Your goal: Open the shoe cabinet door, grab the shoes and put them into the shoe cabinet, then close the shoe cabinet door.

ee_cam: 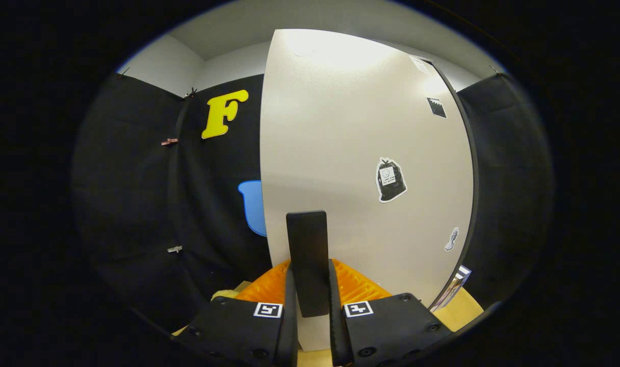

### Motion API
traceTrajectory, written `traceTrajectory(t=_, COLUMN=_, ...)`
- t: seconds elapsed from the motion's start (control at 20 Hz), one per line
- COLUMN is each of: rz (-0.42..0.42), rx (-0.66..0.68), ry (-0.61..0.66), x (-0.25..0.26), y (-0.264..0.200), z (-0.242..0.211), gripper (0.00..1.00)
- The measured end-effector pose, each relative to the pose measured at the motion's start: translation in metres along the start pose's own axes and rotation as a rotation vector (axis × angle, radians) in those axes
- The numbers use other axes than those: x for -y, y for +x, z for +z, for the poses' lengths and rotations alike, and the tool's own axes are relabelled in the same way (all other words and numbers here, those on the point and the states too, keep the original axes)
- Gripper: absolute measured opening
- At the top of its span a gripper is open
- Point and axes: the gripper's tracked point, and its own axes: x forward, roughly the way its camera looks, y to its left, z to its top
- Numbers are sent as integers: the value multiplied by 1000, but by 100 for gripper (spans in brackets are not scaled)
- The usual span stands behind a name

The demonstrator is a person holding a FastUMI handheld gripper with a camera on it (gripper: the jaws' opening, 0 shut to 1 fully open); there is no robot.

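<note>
A tall, upright pale shoe cabinet door (361, 168) stands just ahead, its dark vertical handle (307, 255) rising between the gripper (310, 306) fingers, which are clamped on it.

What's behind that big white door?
Left of the cabinet door, black booth cloth shows behind it. Whatever sits inside the cabinet is hidden by the door. The gripper is shut on the door's black handle.
</note>
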Motion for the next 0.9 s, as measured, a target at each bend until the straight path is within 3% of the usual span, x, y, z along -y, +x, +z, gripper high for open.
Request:
traceTrajectory(t=0.5, rz=97, rx=-22, ry=9, x=29, y=-68, z=3, gripper=29)
traceTrajectory(t=0.9, rz=99, rx=-27, ry=14, x=67, y=-112, z=6, gripper=29)
